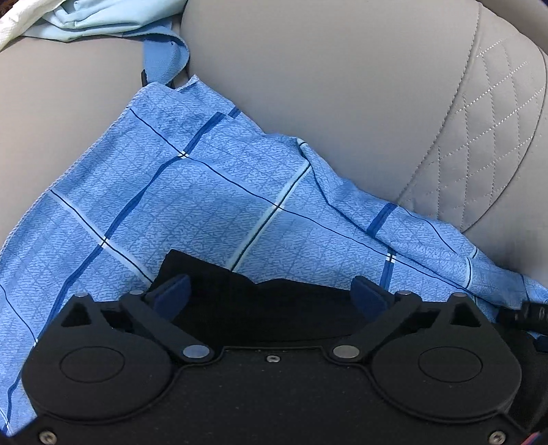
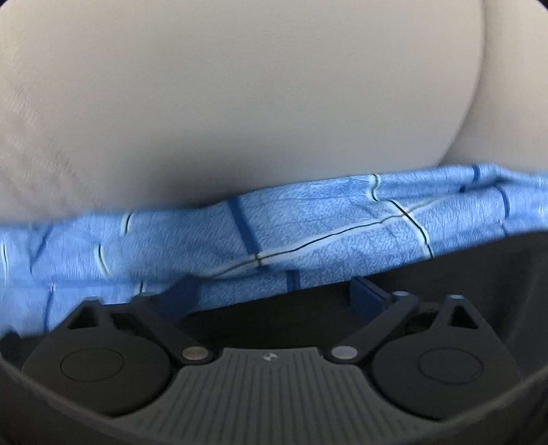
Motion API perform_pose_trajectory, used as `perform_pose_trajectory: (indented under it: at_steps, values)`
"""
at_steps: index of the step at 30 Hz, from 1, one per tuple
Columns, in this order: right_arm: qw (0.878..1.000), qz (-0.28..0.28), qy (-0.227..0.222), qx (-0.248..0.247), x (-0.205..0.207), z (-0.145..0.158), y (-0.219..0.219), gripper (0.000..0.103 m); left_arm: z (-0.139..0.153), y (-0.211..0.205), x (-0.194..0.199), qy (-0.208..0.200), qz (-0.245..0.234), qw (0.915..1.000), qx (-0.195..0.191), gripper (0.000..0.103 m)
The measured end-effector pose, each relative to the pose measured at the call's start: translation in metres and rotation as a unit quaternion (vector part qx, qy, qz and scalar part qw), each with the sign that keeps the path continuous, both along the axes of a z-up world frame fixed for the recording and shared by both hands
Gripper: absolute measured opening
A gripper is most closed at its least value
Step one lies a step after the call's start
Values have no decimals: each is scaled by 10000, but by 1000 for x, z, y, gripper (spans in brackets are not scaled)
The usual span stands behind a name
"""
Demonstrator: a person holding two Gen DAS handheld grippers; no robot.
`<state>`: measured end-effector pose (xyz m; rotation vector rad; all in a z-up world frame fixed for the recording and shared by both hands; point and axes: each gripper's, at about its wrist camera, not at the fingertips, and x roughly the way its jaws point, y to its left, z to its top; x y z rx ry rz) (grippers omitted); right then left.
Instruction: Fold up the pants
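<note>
While both grippers' fingers gape wide, blue checked pants lie just beyond, seemingly ungripped.

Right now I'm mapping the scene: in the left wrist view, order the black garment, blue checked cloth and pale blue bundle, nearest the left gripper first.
1. black garment, between the left gripper fingers.
2. blue checked cloth, centre.
3. pale blue bundle, top left.

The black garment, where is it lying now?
In the left wrist view the black garment lies at bottom centre on the blue checked cloth, between the open left gripper's fingers.
</note>
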<state>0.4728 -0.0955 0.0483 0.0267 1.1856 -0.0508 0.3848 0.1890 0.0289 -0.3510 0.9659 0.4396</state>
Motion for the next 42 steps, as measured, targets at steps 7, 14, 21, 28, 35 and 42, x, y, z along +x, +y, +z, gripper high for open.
perform_pose_trajectory:
  at_steps: [7,14,21,28,35,42]
  values:
    - [9984,-172,-39,542,-28,22,-38,2,-2,-2,5,16,216,9997,79,102]
    - [9969,-12,-54,780,-64,32,-55,2,-10,-22,22,394,387,9959,710,103]
    - [9914,646,-536,1006,-72,46,-61,55,1,-35,3,192,458,9883,1440,14]
    - [9525,2576,-1541,519,-79,63,-16,82,29,-13,-51,-813,-243,9925,875,1]
    - [9093,3736,-1777,451,-80,54,32,101,44,-4,-89,-1314,-746,9859,712,1]
    - [8470,4963,-1905,-58,-81,32,97,103,36,8,-107,-1433,-928,9836,580,0]
